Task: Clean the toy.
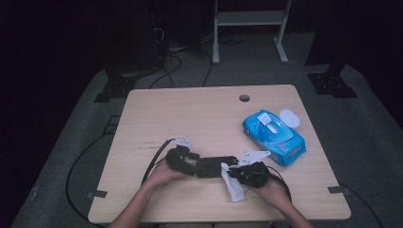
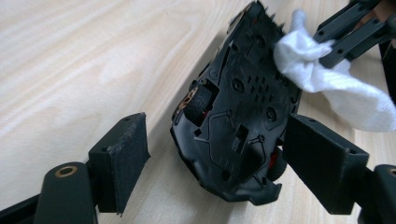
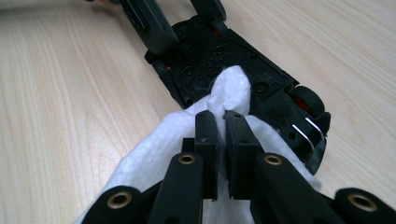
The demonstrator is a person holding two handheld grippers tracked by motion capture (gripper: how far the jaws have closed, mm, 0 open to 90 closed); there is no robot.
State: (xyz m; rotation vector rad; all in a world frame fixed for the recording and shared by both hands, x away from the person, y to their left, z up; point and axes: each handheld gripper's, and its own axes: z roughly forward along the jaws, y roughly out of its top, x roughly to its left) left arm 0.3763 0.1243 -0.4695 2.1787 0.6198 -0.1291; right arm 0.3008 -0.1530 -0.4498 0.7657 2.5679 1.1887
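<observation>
Toy car (image 2: 233,126): underside moulded in black plastic, matt, ribbed and studded with screw holes; tyres of dull rubber look.
Wipe (image 3: 224,93): white fibrous cloth, soft and crumpled, matt.
Table (image 1: 199,109): pale wood-grain top, smooth, faintly sheened.
Wipes packet (image 1: 274,137), near the table's right edge: blue glossy plastic film, white plastic lid.
Gripper pads (image 2: 126,158): black, rough-textured.

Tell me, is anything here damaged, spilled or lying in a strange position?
One thing: the black toy car lies with its underside turned up, so its wheels are off the table. The right tongs press a white wipe on that underside. I see no spill and no clear damage.
</observation>
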